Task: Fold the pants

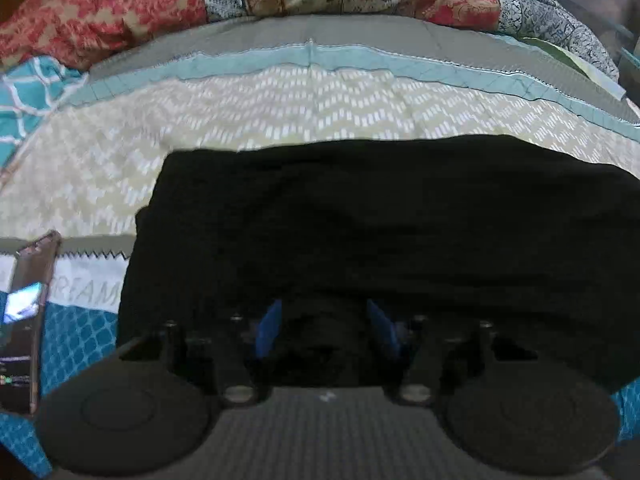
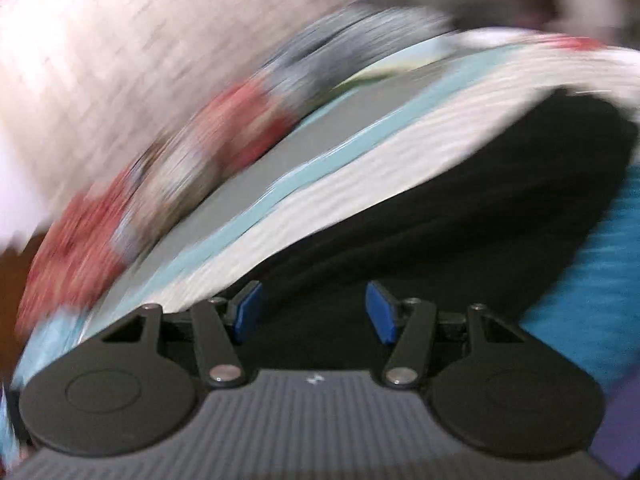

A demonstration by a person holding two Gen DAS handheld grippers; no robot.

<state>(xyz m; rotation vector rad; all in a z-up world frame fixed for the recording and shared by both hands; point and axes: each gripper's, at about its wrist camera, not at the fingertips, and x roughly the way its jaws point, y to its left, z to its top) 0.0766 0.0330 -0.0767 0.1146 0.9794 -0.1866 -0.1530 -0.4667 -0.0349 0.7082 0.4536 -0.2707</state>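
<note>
A bed (image 1: 280, 128) covered in a cream zigzag quilt with a pale blue band stretches ahead of both grippers. The black pants (image 1: 380, 220) lie flat on it, directly under and ahead of the left gripper (image 1: 326, 328), whose blue pads stand apart with dark cloth bunched between them; whether they pinch it I cannot tell. The right gripper (image 2: 314, 312) hangs with jaws apart over the pants' edge, in a blurred view. A phone (image 1: 28, 312) lies left of the left gripper.
</note>
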